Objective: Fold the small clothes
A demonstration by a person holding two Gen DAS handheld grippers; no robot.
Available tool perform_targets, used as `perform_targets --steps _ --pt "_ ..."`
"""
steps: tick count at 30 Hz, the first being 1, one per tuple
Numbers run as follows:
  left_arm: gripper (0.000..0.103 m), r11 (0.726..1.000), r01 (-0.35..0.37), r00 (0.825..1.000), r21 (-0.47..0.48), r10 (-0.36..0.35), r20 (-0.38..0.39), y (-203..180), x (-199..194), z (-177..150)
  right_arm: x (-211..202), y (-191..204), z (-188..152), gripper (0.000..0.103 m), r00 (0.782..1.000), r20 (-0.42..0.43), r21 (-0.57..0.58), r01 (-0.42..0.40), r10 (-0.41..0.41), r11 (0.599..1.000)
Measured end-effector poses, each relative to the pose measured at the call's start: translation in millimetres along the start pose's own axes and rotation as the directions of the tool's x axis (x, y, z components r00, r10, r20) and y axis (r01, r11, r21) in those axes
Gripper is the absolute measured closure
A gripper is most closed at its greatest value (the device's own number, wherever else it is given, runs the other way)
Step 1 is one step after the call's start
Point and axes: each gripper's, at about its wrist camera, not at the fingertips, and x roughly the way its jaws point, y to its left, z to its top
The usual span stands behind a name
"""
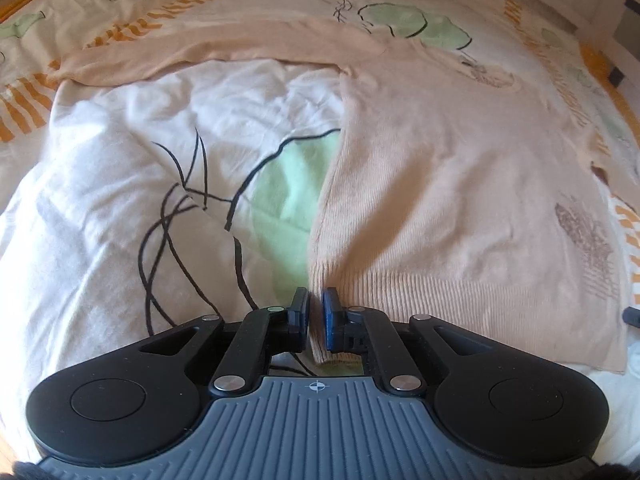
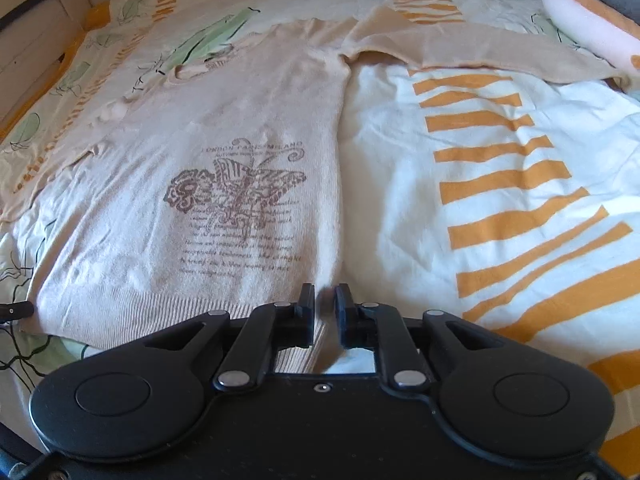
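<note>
Pinching the sweater (image 1: 460, 184) hem corners, left tool (image 1: 315, 312) and right tool (image 2: 325, 312) both clenched on fabric; next probably lifting evenly toward the collar.

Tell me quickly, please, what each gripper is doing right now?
Left gripper: shut on the sweater hem corner.
Right gripper: shut on the sweater's other hem corner.

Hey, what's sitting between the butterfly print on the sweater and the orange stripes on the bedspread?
Only plain knit of the beige sweater, its side edge, then bare white bedspread up to the orange stripes. The right wrist view shows it.
</note>
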Motion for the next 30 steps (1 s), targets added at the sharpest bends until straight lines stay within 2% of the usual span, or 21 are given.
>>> perform_targets --steps 3,4,6,10,12,14,17,18,20,21,25,28,30 --pt "0.095 0.998 -0.054 0.995 0.017 0.052 0.083 -5.0 -13.5 6.1 -0.6 5.6 4.4 0.072 1.000 0.024 0.000 -0.020 0.020 1.000" --pt "0.095 0.998 -0.061 0.993 0.022 0.059 0.105 -7.5 -15.9 9.5 1.2 7.7 5.9 0.060 0.999 0.027 0.003 -0.032 0.032 0.999" --pt "0.094 0.998 -0.058 0.990 0.036 0.053 0.130 -14.1 -15.5 16.2 6.1 12.5 8.2 0.046 0.999 0.022 -0.001 -0.049 0.049 0.999" --pt "0.091 0.998 -0.040 0.991 0.052 0.033 0.126 -29.6 0.9 21.1 16.7 25.3 10.3 0.043 0.997 0.018 -0.033 -0.069 0.069 0.997" --pt "0.079 0.996 -0.045 0.994 0.081 0.036 0.104 -38.8 13.8 20.0 24.1 28.8 9.2 0.039 0.999 -0.008 -0.056 -0.040 0.040 0.998" --pt "0.078 0.992 -0.056 0.996 0.113 0.047 0.079 -44.6 24.6 16.0 29.5 28.0 6.9 0.038 0.999 -0.038 -0.073 -0.017 0.015 0.997" --pt "0.074 0.986 -0.082 0.997 0.148 0.078 0.029 -47.6 40.1 9.7 29.2 25.1 5.6 0.037 0.998 -0.053 -0.085 -0.033 0.029 0.996" --pt "0.073 0.983 -0.088 0.996 0.160 0.084 0.034 -48.7 41.4 8.2 28.4 24.2 6.3 0.034 0.998 -0.057 -0.080 -0.041 0.037 0.996" --pt "0.072 0.979 -0.097 0.995 0.180 0.093 0.030 -52.3 39.8 9.2 26.2 21.9 8.7 0.023 0.997 -0.058 -0.066 -0.054 0.050 0.996" --pt "0.072 0.979 -0.089 0.996 0.183 0.086 0.027 -53.2 37.9 11.1 24.4 20.1 10.4 0.019 0.997 -0.052 -0.060 -0.053 0.050 0.997" --pt "0.072 0.992 -0.044 0.998 0.118 0.037 0.058 -55.0 26.3 23.6 15.2 6.8 23.8 0.018 0.999 -0.002 -0.024 -0.052 0.052 0.998" --pt "0.069 0.992 -0.050 0.995 0.112 0.040 0.091 -63.6 24.3 36.6 9.9 -13.4 40.2 0.011 0.998 0.044 0.038 -0.056 0.054 0.998" --pt "0.065 0.992 -0.050 0.994 0.117 0.038 0.102 -71.0 26.0 44.7 8.8 -29.8 53.1 0.011 0.996 0.069 0.083 -0.055 0.050 0.995"
